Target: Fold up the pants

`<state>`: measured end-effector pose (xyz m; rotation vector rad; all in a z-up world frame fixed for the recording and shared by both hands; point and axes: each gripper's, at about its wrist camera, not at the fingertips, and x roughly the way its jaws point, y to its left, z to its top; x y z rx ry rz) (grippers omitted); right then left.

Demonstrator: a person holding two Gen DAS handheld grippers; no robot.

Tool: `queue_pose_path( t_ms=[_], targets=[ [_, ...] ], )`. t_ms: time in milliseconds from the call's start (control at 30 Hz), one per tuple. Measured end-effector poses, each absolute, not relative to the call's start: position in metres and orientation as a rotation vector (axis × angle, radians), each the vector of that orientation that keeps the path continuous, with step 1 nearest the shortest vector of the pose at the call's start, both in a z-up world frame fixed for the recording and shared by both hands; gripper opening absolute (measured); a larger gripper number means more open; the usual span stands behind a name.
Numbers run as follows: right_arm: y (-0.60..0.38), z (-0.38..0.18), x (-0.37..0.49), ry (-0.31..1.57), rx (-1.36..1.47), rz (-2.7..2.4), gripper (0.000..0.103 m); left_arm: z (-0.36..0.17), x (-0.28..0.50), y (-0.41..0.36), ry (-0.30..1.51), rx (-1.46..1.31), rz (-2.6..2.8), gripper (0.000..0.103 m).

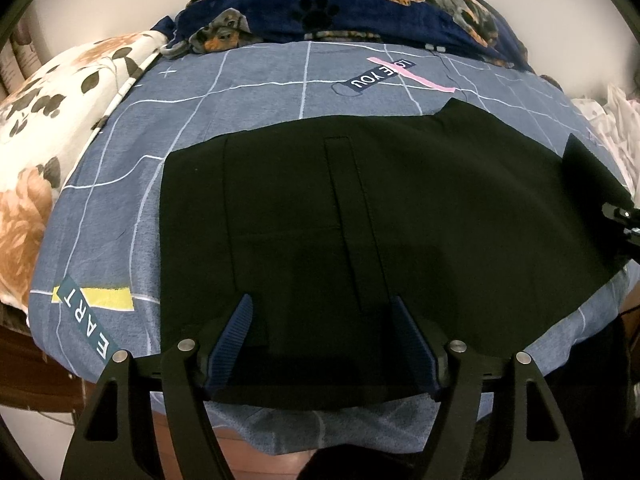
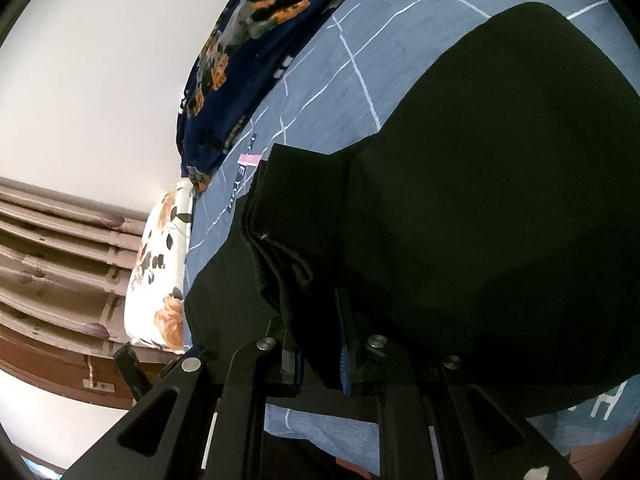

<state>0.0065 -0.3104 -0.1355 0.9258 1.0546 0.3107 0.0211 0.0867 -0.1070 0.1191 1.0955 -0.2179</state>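
Black pants (image 1: 360, 216) lie spread flat on the bed (image 1: 120, 208), over a blue-grey sheet with white grid lines and printed word labels. Left gripper (image 1: 324, 332) hovers over the near edge of the pants, pointing steeply down; its jaws stand spread wide, blue ribbed pads (image 1: 240, 328) apart, nothing pinched, fabric lying under and between them, pads not pressing it. A stitched seam or pocket line runs up the cloth from between the pads. Right gripper (image 2: 316, 344) has its jaws pressed nearly together, pinching a bunched, layered hem of the pants (image 2: 480, 208); the gripped part is lifted off the sheet and drapes in a big dark fold over the right side of that view. In the left wrist view the raised flap shows at the right edge, with the tip of the right gripper (image 1: 624, 220) beside it. Floral pillow (image 1: 36, 140) sits at the left end of the bed, touching the sheet. Navy blanket with dog print (image 1: 360, 4) is heaped along the far side. Curtain (image 2: 52, 248) hangs beyond the pillow in the right wrist view.
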Motion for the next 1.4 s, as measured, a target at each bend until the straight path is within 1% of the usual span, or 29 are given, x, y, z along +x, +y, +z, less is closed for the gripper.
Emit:
queue_pose_path(
  t_ms=[1400],
  targets=[
    [-0.287,-0.135,0.014,1.083,0.880,0.351,0.014,-0.109,0.022,0.084,1.099,0.144,-0.220,0.075]
  ],
)
